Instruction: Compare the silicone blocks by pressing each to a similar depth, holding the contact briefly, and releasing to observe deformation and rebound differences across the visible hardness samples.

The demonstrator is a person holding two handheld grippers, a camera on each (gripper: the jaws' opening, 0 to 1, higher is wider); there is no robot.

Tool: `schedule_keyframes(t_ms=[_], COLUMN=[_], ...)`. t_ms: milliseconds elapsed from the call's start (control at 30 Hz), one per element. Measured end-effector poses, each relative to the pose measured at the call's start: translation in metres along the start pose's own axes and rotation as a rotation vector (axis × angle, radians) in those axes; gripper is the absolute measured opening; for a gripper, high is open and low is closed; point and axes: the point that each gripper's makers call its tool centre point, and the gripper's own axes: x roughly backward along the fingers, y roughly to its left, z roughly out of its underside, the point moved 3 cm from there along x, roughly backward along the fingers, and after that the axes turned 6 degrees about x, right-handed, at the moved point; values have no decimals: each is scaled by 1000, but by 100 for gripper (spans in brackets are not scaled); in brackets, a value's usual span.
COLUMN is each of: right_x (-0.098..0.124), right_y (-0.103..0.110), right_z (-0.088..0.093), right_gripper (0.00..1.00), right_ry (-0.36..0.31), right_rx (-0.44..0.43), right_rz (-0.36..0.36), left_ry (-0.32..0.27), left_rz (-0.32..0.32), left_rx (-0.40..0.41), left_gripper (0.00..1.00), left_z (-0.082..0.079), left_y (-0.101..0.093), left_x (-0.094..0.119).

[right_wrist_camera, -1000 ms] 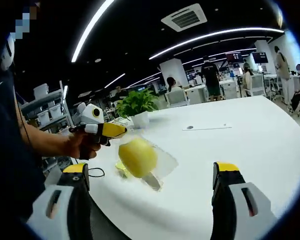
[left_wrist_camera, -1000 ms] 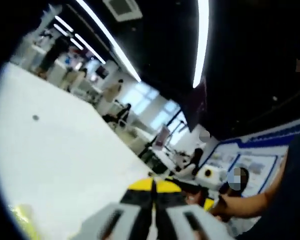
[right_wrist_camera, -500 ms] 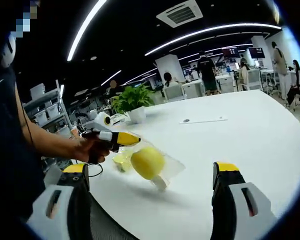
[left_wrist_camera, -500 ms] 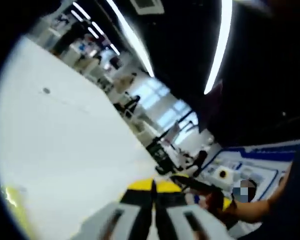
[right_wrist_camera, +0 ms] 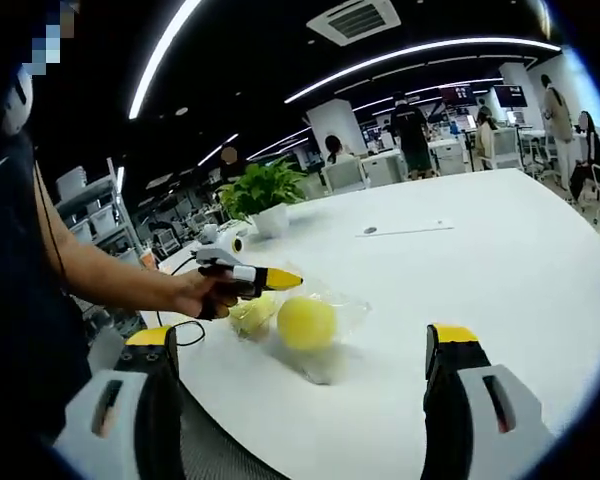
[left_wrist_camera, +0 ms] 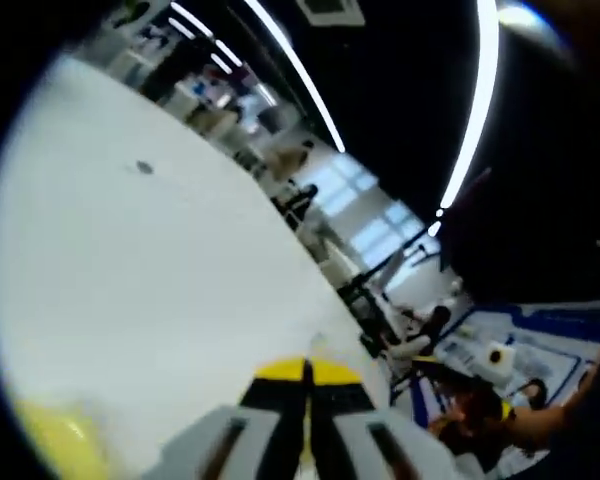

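Just below left gripper [right_wrist_camera: 280, 279]: silicone block [right_wrist_camera: 306, 322]

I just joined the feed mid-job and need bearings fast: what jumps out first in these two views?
In the right gripper view, a yellow ball in a clear plastic bag sits on the white table, with the left gripper, jaws closed, just above it and a pale green piece beside. The right gripper hangs open in front. A potted plant stands at the table's far edge.

Left tool [left_wrist_camera: 307, 385] seemingly closed, right tool [right_wrist_camera: 305, 400] spread
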Motion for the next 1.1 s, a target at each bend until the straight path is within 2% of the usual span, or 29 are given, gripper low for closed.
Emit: schedule_keyframes(t_ms=[200,267,333,433,500,600,733,833,867,900,933,1000,1100], right_x=[-6,-8,-9,-11,-11,-12,-12,-12,-11,-12,-12,-12,-13], right_y=[-1,-1,0,2,3,2,2,2,2,2,2,4,4], right_z=[1,1,2,2,3,6,4,3,3,3,3,3,3], right_gripper=[96,96,96,96,96,96,96,96,96,96,96,96,96], right_ry=[7,8,7,9,6,11,7,1,2,3,3,3,3], right_rx=[-10,-11,-15,-17,-21,-26,-27,-29,-30,-29,-29,-29,-30], right_rz=[-3,-2,-4,-6,-7,-8,-8,-7,-8,-7,-9,-12,-14], left_ry=[61,69,85,89,90,99,120,103,108,127,134,135,148], left_rz=[-83,-78,-117,-147,-161,-218,-292,-304,-330,-343,-347,-347,-357], left_rx=[-11,-8,-21,-34,-14,-13,-57,-49,-85,-188,-216,-175,-193], left_gripper=[0,0,0,0,0,0,0,0,0,0,0,0,0], left_z=[6,5,6,7,8,11,17,16,16,16,16,17,16], left_y=[23,23,28,33,35,42,50,53,55,54,52,51,50], left_x=[-7,-9,-10,-8,-8,-8,-5,-6,-7,-8,-9,-13,-13])
